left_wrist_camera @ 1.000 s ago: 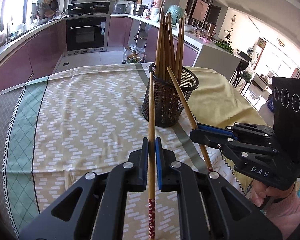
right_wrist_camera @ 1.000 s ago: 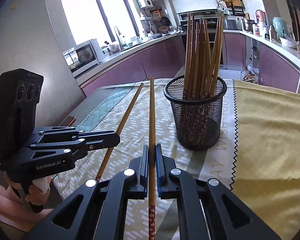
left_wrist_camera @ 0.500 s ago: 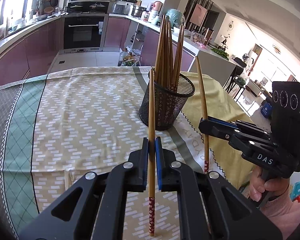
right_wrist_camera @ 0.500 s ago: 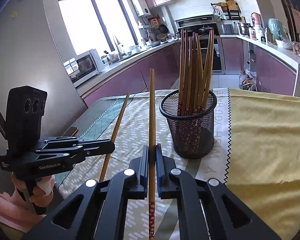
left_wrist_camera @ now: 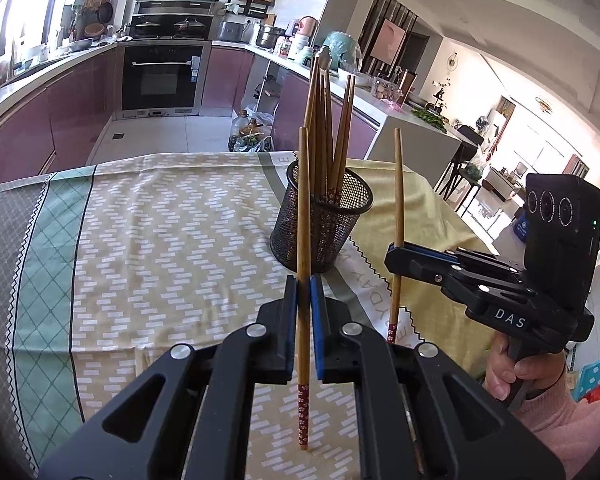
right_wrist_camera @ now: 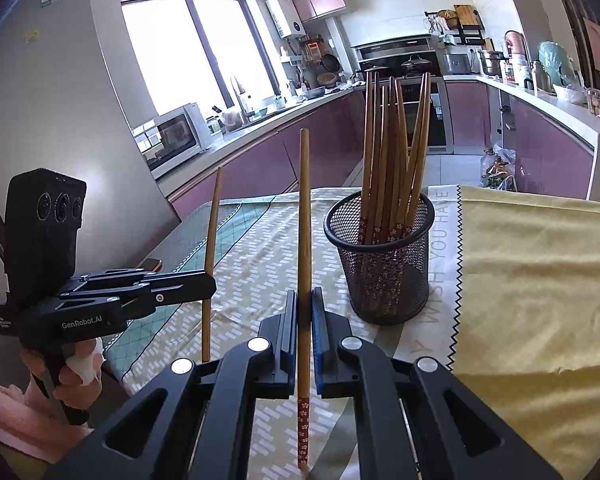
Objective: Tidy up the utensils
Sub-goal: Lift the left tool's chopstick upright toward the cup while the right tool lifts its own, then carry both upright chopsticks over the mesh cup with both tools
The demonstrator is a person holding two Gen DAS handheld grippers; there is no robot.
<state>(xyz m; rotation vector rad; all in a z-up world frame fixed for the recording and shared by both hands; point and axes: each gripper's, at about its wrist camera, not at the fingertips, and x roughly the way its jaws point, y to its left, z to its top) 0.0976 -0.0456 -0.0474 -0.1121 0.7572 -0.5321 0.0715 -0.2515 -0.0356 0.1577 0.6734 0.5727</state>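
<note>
A black mesh cup (left_wrist_camera: 322,224) stands on the patterned tablecloth and holds several wooden chopsticks (left_wrist_camera: 326,128); it also shows in the right wrist view (right_wrist_camera: 382,264). My left gripper (left_wrist_camera: 304,284) is shut on one upright chopstick (left_wrist_camera: 303,216), short of the cup. My right gripper (right_wrist_camera: 305,298) is shut on another upright chopstick (right_wrist_camera: 304,224), left of the cup. Each gripper shows in the other's view: the right one (left_wrist_camera: 396,250) with its chopstick (left_wrist_camera: 398,192) to the cup's right, the left one (right_wrist_camera: 208,280) with its chopstick (right_wrist_camera: 211,240).
The tablecloth (left_wrist_camera: 160,232) has a green-and-grey border at the left and a yellow cloth (right_wrist_camera: 532,272) at the right. Kitchen counters, an oven (left_wrist_camera: 162,76) and a microwave (right_wrist_camera: 176,136) lie beyond the table. A dark flat object (right_wrist_camera: 150,265) lies at the table's far left edge.
Both grippers have lifted and tilted their chopsticks to upright. The cup now appears farther away and lower in both views.
</note>
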